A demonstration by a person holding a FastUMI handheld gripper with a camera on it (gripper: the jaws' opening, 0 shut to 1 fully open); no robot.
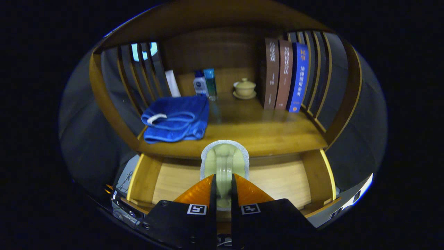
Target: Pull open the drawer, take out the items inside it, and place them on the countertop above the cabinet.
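The gripper (223, 189) grasps a pale brush (224, 161) by its handle above the open drawer (277, 180), near the countertop (270, 133) holding a blue towel (177, 119).

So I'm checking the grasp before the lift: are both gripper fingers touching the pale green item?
Touching. In the gripper view the gripper is shut on the pale green item, both fingers pressing its narrow middle ridge, above the open drawer.

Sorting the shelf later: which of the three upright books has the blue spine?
The blue book, rightmost of the three, beside the slats; the other two are brown. The gripper jaws grip a pale brush.
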